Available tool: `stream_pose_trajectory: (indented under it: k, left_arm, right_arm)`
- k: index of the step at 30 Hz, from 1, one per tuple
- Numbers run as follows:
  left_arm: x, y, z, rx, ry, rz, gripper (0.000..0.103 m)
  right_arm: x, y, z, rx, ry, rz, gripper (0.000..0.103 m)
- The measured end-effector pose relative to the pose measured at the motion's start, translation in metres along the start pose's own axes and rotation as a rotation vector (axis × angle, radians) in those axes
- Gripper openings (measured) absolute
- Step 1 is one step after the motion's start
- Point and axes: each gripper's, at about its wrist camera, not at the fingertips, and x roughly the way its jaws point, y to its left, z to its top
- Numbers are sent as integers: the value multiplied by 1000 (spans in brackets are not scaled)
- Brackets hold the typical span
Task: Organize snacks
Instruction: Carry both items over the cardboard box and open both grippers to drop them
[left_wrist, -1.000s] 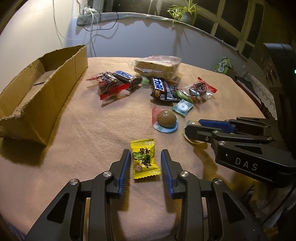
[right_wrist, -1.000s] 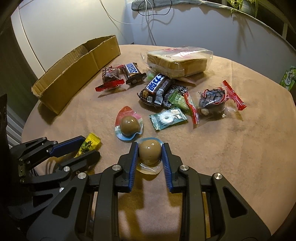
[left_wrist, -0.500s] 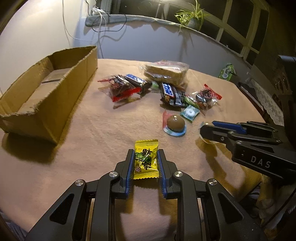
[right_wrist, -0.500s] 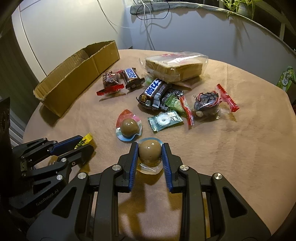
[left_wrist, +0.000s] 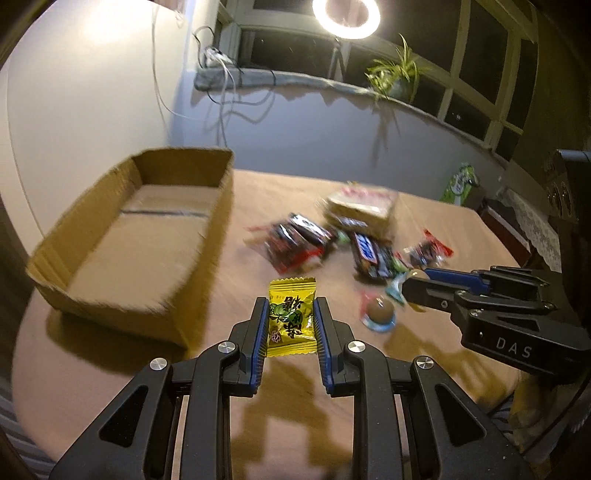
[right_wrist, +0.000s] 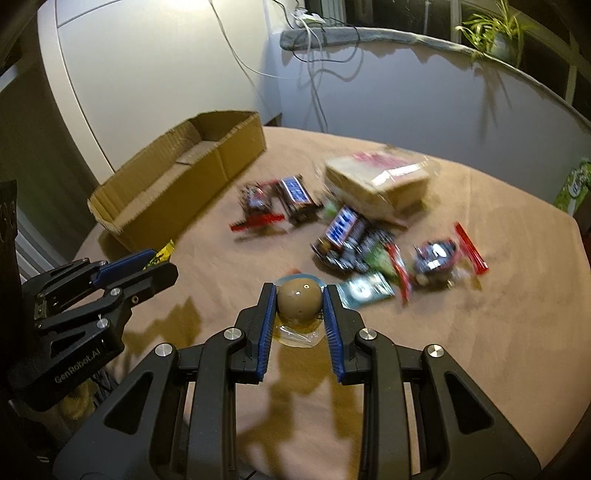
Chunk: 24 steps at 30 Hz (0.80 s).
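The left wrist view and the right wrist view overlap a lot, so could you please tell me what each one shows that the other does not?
Only the left wrist view shows the ring light, the printed face of the yellow candy packet clamped in the left gripper, and a second brown egg pack lying on the table. Only the right wrist view shows the brown egg squarely between the right gripper fingers. Both show the cardboard box, the blurred snack pile, the potted plant and the tan tablecloth.
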Motion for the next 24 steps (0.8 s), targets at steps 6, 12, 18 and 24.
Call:
stream_pose_trajectory:
  k: [6, 12, 18, 24]
  left_arm:
    - [-7, 28, 17, -16, -45, 44, 22]
    - [-6, 54, 28, -27, -57, 85, 22]
    - [-5, 76, 33, -51, -56, 112, 22]
    - [-3, 94, 35, -70, -56, 143, 22]
  right_arm:
    - [6, 28, 29, -47, -29, 31, 27]
    - [19, 57, 58, -91, -40, 77, 27]
    - [36, 87, 83, -136, -36, 117, 27]
    - [55, 113, 100, -167, -32, 145, 27]
